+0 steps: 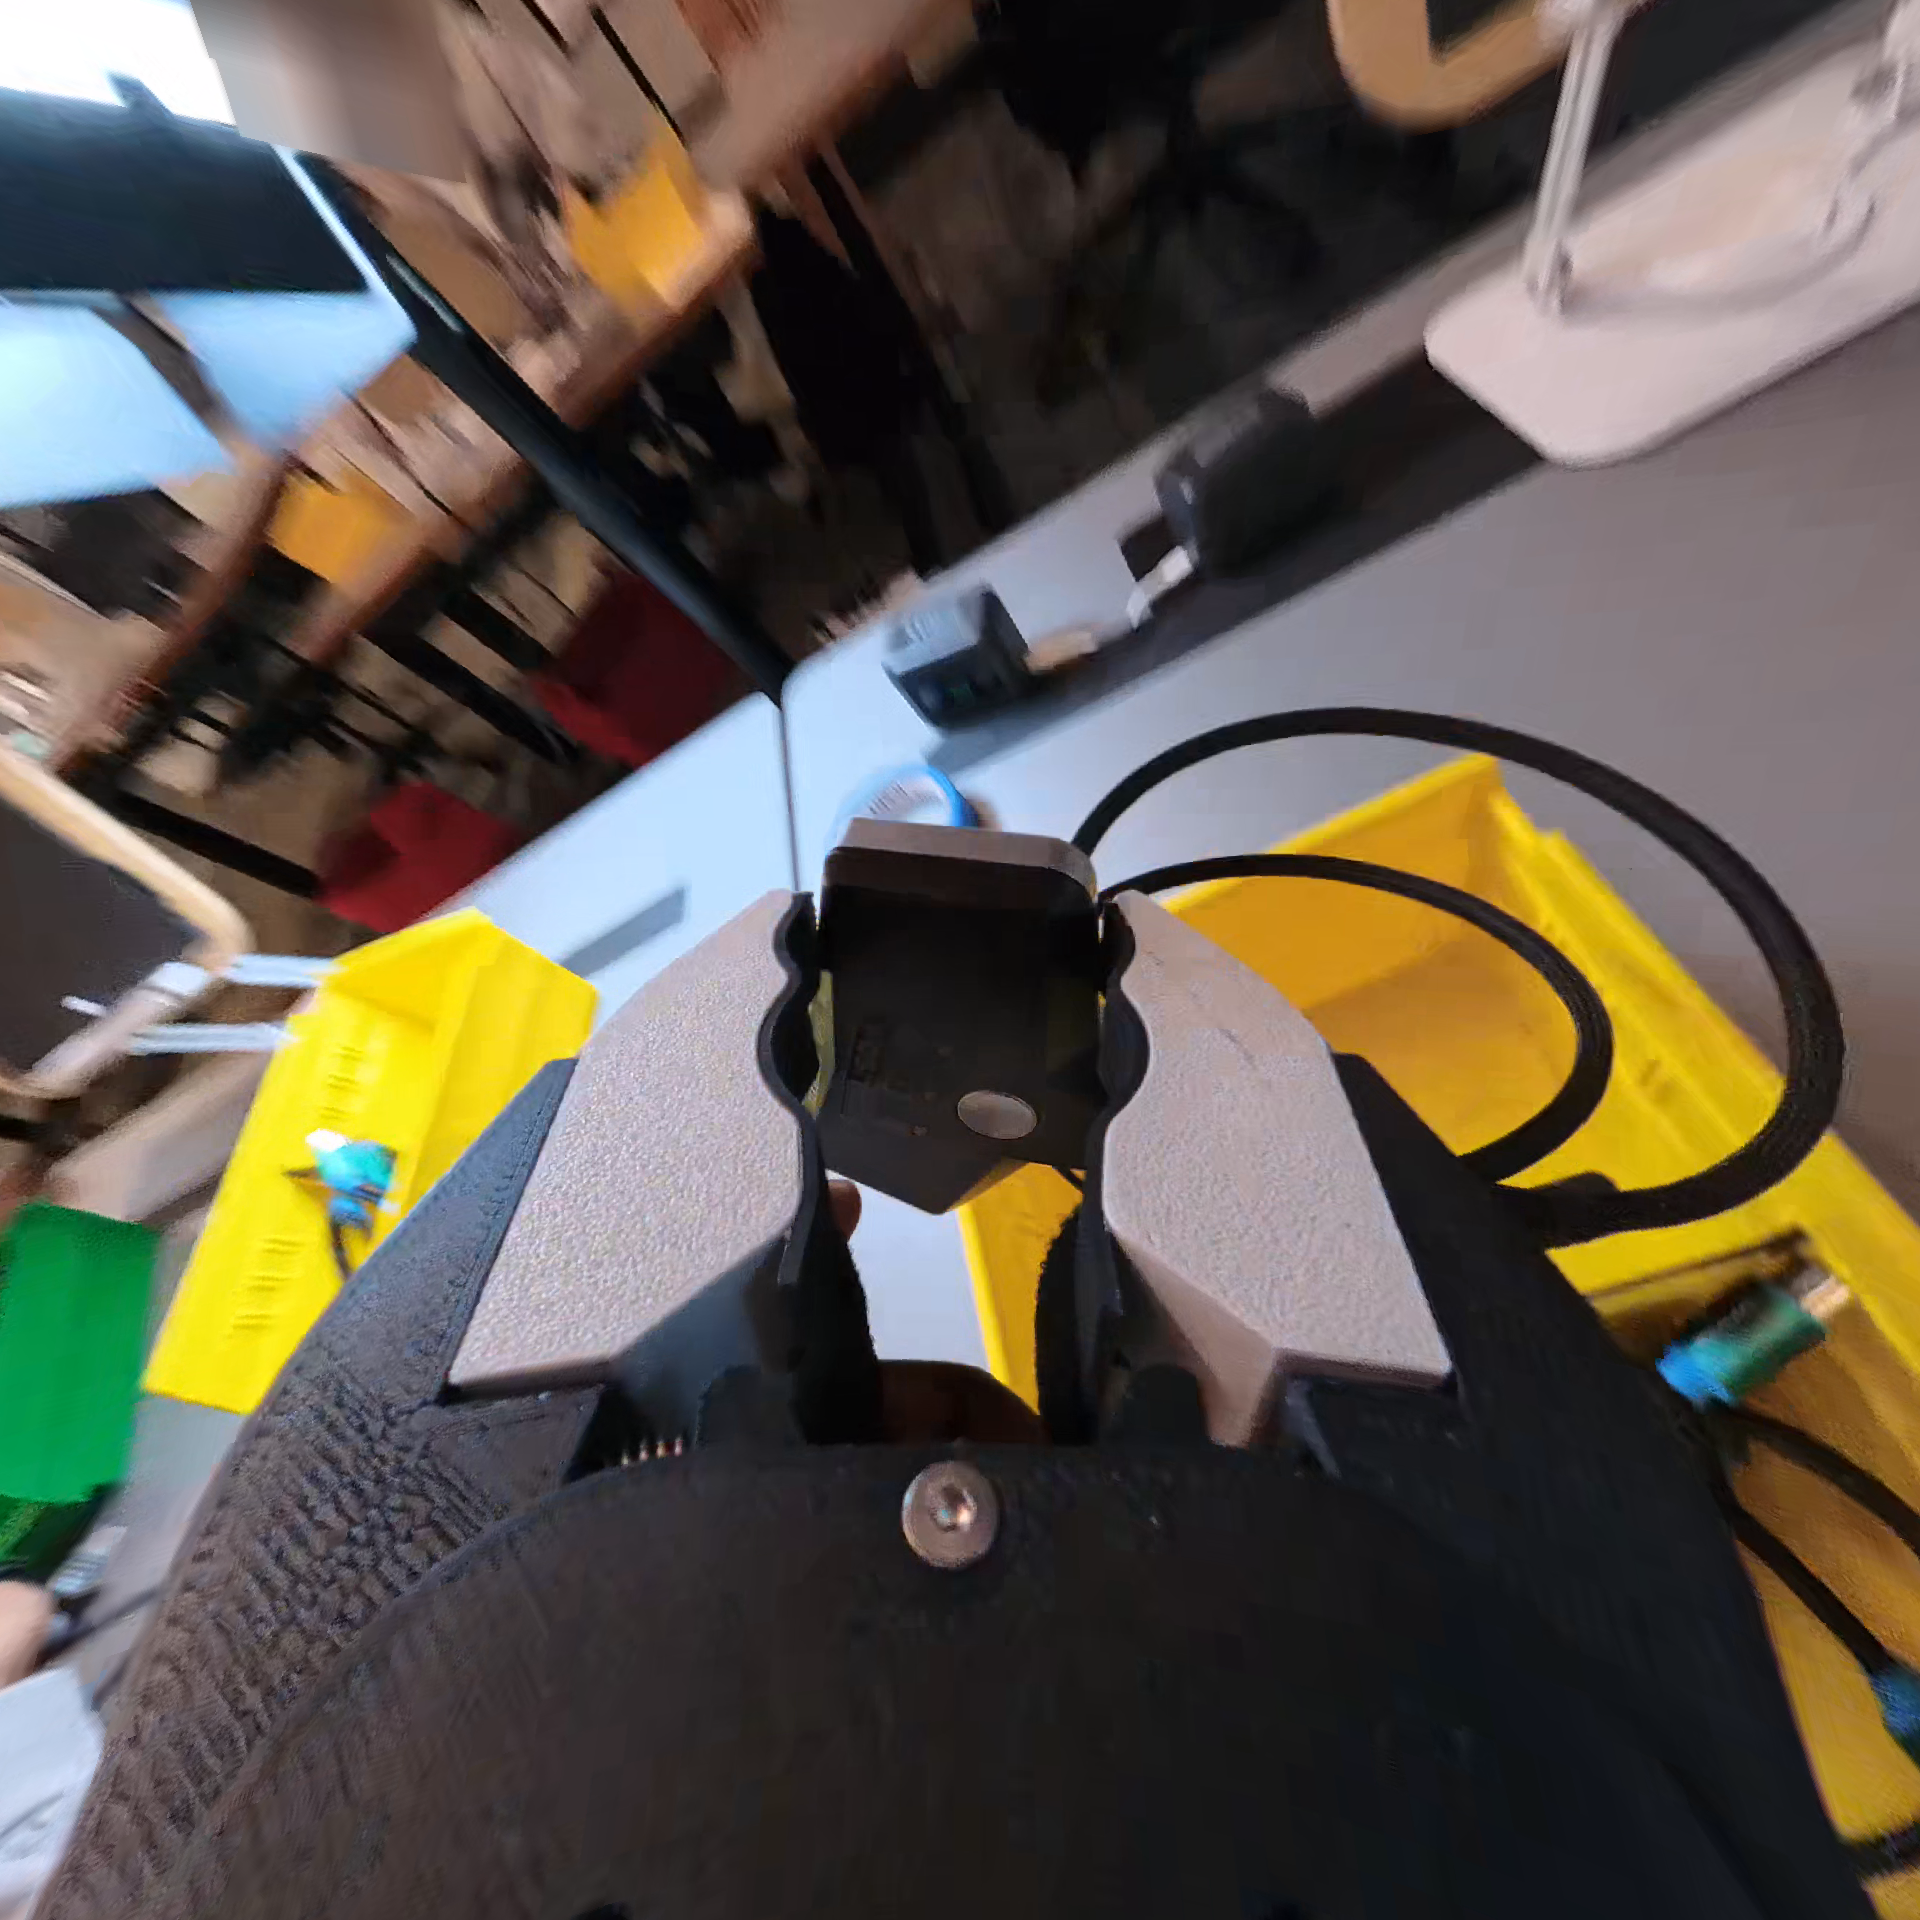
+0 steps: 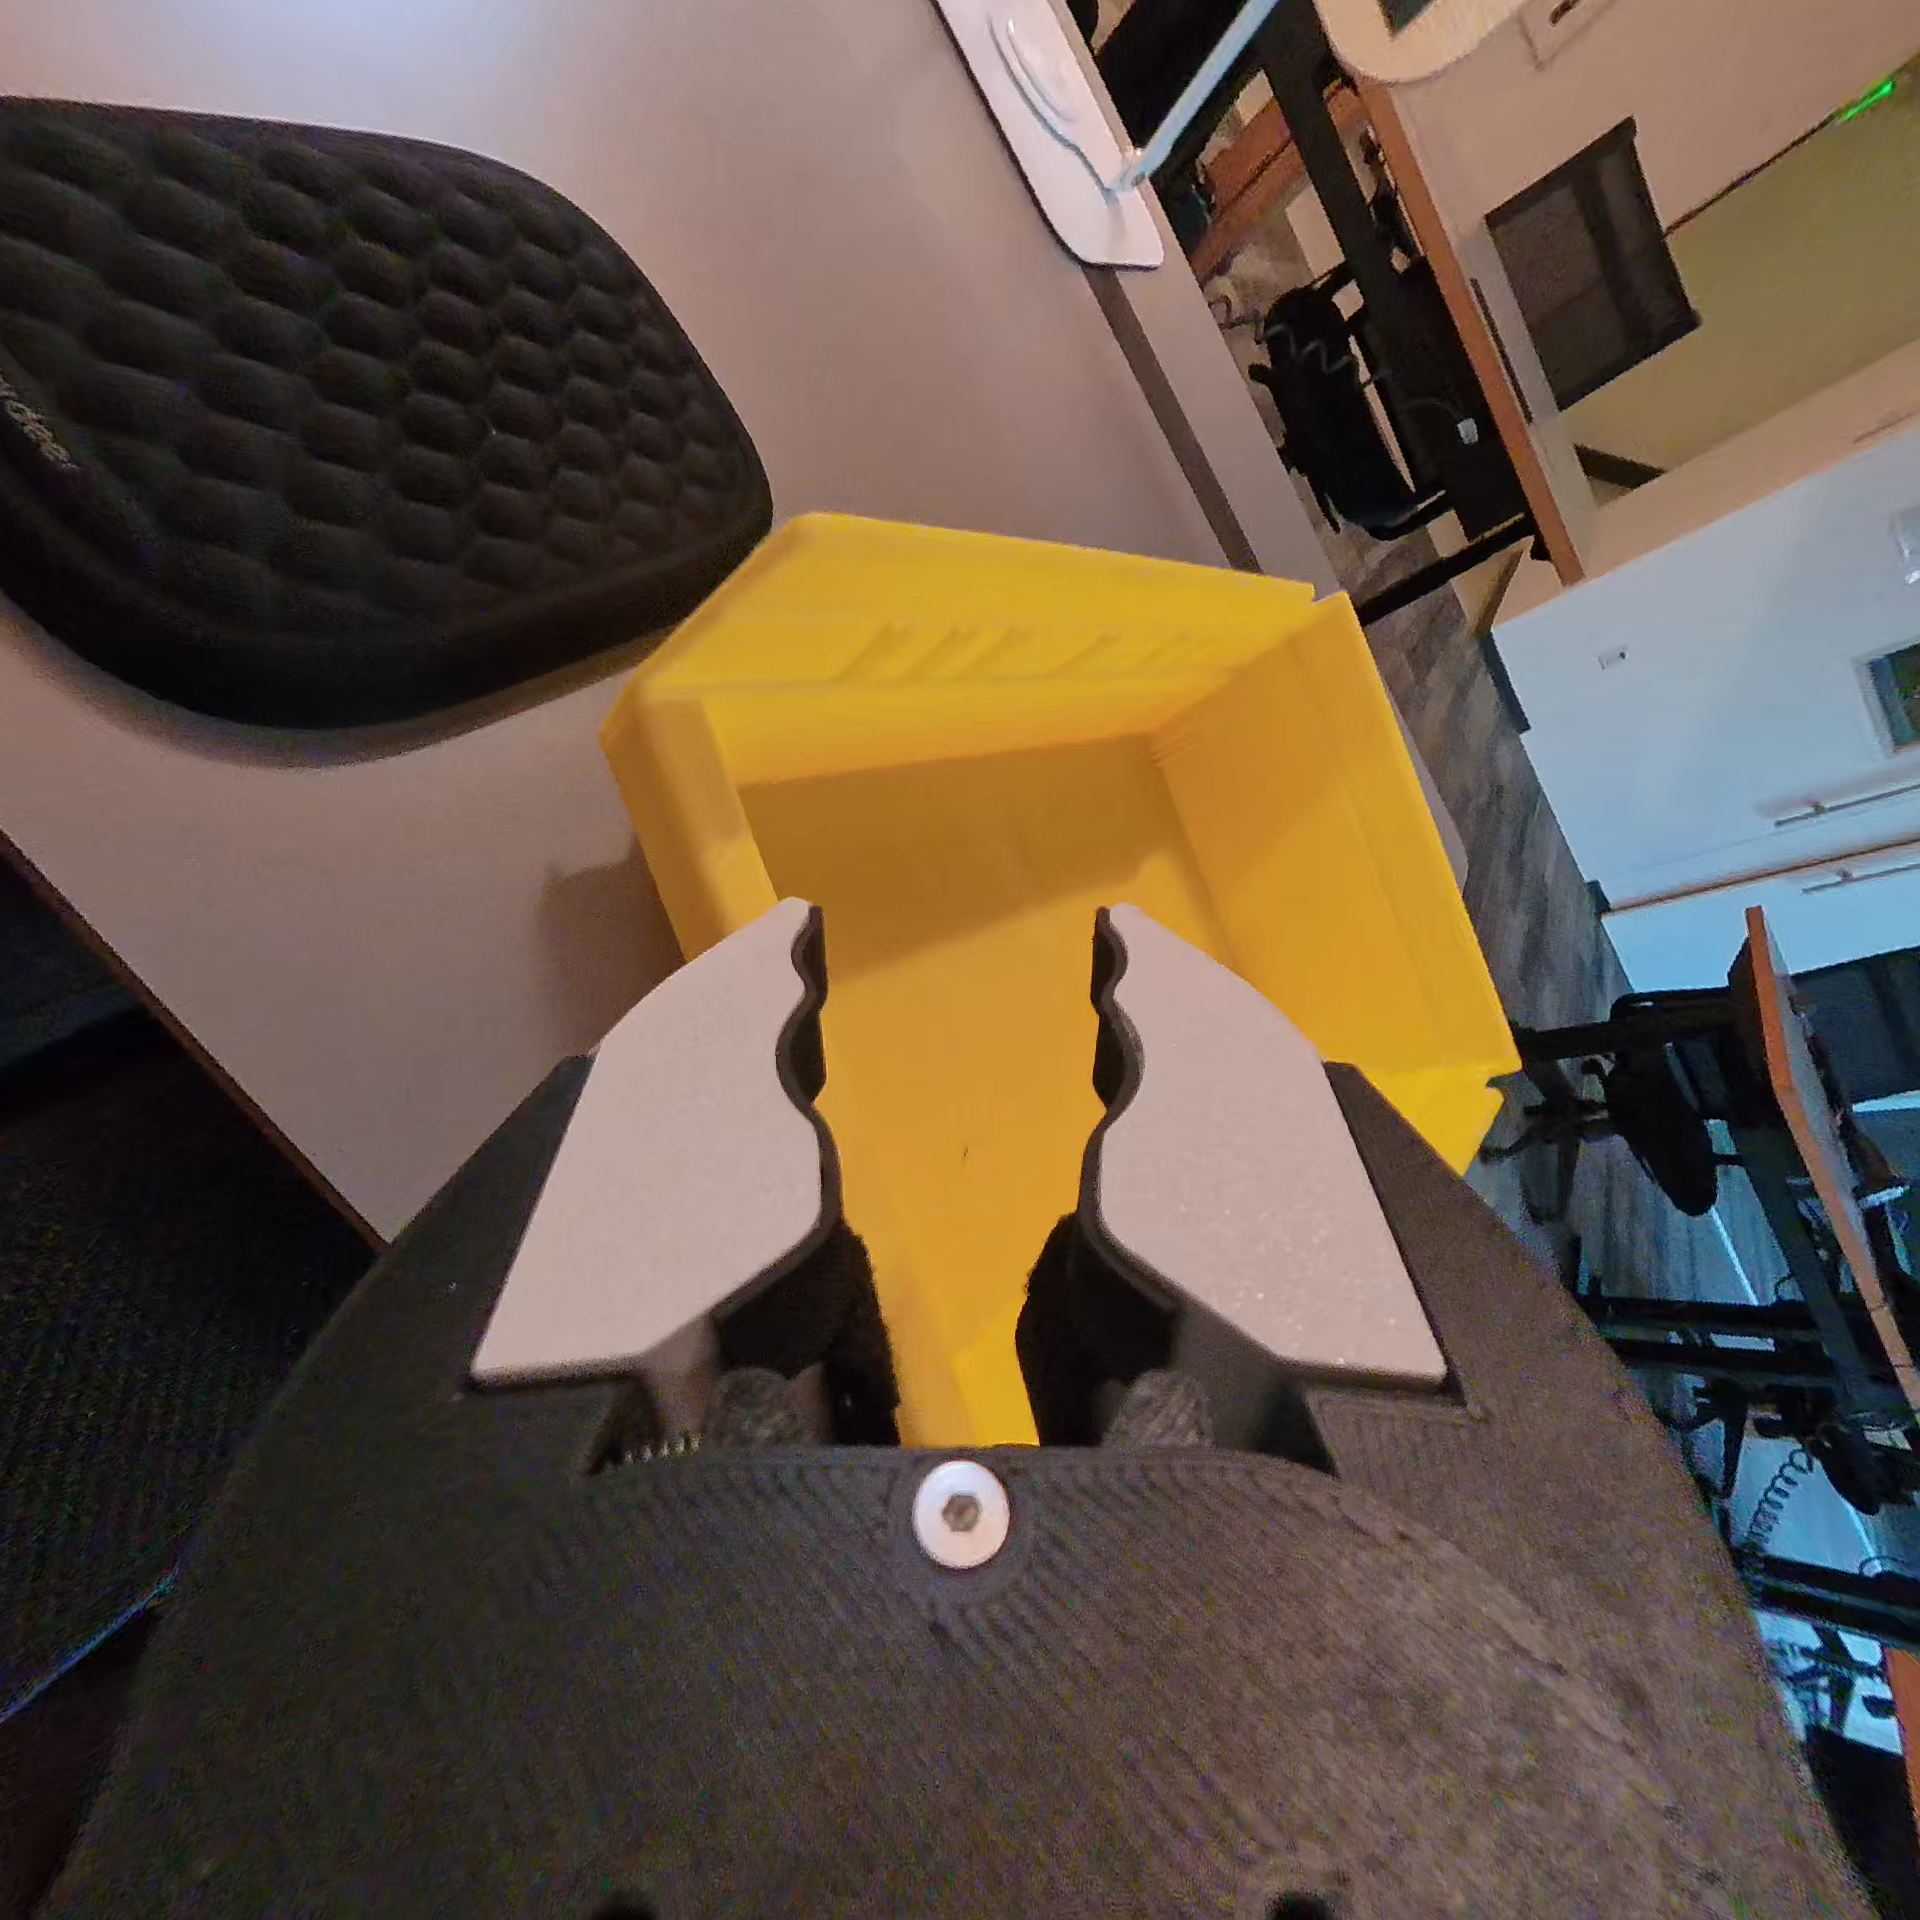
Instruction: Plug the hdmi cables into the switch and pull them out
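Note:
In the left wrist view my left gripper [image 1: 956, 914] is shut on a black box-shaped HDMI switch [image 1: 951, 1029], held up in the air and tilted. Black braided cables [image 1: 1704, 935] loop from behind the switch over a yellow bin [image 1: 1455, 997] on the right; whether they are plugged in is hidden. In the right wrist view my right gripper [image 2: 961, 920] is open and empty, with its fingers over the inside of an empty yellow bin [image 2: 1039, 790].
A second yellow bin [image 1: 343, 1091] lies at the left with a small teal part. Green and blue connectors [image 1: 1745, 1340] sit in the right bin. A black padded cushion [image 2: 312, 416] lies on the grey table. White monitor bases [image 1: 1662, 312] [image 2: 1081, 114] stand at the back. The left gripper's tips are roughly 75 cm from the right gripper's.

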